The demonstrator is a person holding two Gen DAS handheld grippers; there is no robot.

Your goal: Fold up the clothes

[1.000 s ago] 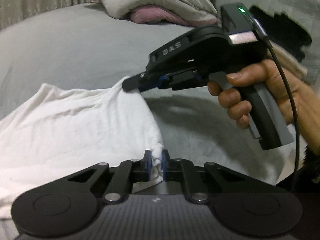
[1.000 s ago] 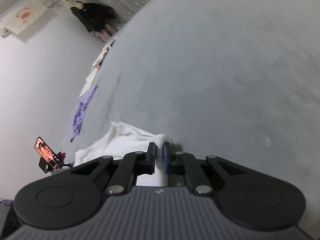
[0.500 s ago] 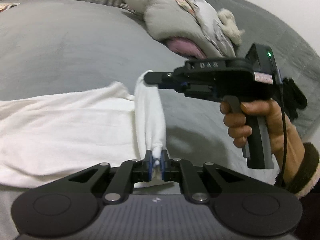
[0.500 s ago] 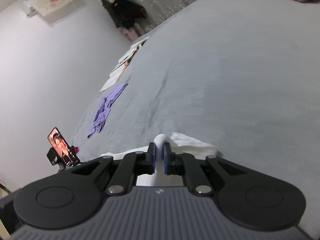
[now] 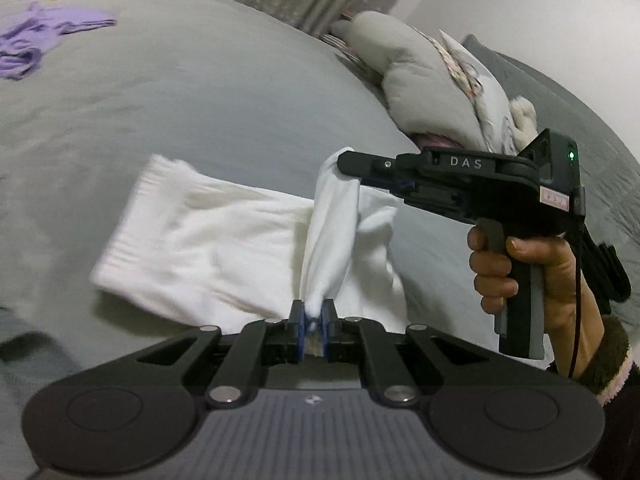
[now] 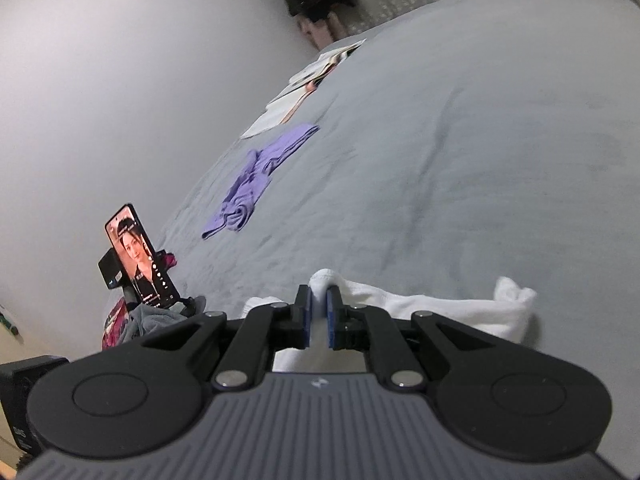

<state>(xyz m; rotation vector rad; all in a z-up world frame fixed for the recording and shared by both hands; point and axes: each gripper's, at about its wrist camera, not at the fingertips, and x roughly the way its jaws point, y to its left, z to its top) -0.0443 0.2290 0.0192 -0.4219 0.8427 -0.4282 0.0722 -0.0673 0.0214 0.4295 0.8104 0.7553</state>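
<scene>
Left tongs: the left tongs [image 5: 314,318] are pressed almost together, and they pinch a bunched edge of the white garment [image 5: 208,248] between their blue pads.
Right tongs: the right tongs [image 6: 319,308] are also nearly closed, with a fold of the same white cloth [image 6: 440,308] caught between the pads. In the left wrist view the right tongs [image 5: 346,162] come in from the right side, and a hand [image 5: 532,264] holds their black grip.
Cloth between the tongs: a narrow strip of the white garment runs up from the left tongs to the tip of the right tongs. It is lifted off the bed and looks stretched between the two.
Rest of the garment: the larger part lies flat on the grey bed cover [image 5: 200,100], to the left of the lifted strip. Its ribbed end is the farthest part from the tongs.
Further on the bed: a purple garment [image 6: 256,176] lies crumpled, well apart from the white one. Beyond it there are some open papers or books [image 6: 304,80].
Bed head side: a heap of grey bedding [image 5: 432,88] lies behind the right tongs.
Beside the bed: a phone [image 6: 140,258] stands on a holder with its screen lit.
</scene>
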